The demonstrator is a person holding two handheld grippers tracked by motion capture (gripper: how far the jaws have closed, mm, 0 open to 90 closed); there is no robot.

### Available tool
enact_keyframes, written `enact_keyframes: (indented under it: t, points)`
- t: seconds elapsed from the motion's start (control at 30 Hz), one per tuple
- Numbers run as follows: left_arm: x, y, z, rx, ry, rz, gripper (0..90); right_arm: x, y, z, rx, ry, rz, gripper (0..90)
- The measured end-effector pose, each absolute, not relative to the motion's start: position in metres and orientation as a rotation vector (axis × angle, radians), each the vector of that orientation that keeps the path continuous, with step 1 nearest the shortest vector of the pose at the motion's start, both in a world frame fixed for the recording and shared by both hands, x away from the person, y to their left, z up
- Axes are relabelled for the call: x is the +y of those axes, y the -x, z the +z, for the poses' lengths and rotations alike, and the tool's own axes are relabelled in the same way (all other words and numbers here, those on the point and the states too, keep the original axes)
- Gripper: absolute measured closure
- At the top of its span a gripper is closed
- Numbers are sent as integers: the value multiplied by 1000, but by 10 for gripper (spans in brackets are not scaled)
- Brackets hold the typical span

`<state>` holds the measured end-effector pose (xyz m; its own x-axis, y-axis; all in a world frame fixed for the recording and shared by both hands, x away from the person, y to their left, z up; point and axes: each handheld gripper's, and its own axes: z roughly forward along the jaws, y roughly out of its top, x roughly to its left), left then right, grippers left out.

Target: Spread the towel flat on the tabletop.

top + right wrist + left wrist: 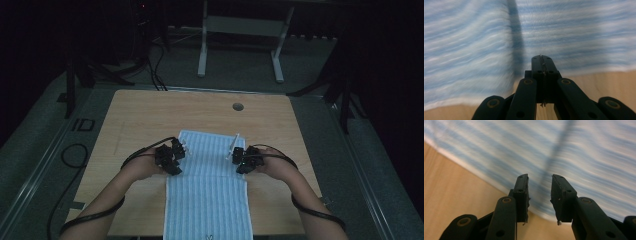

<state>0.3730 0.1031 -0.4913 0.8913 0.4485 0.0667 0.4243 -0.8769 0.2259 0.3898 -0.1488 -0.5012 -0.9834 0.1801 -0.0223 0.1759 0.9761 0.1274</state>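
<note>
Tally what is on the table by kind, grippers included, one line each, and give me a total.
Striped blue-and-white cloth: 1
Black two-jaw grippers: 2, the left gripper at the cloth's left edge with its jaws apart, the right gripper at the cloth's right edge with its jaws closed together
Wooden table: 1
Total: 4

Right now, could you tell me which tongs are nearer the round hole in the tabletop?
Right. The right tongs lie at the striped cloth's right edge, directly nearside of the round hole; the left tongs lie at its left edge, farther off.
</note>
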Motion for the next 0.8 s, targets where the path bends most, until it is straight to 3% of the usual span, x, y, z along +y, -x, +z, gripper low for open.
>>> enact_keyframes:
  t: [0.33, 0.8]
  points:
    - [91, -409, -518, 753, -2855, 76, 678, -145, -407, -516, 3108, -273, 103, 900]
    - [83, -440, -519, 835, -2801, 147, 671, -157, -458, -517, 3002, -392, 107, 900]
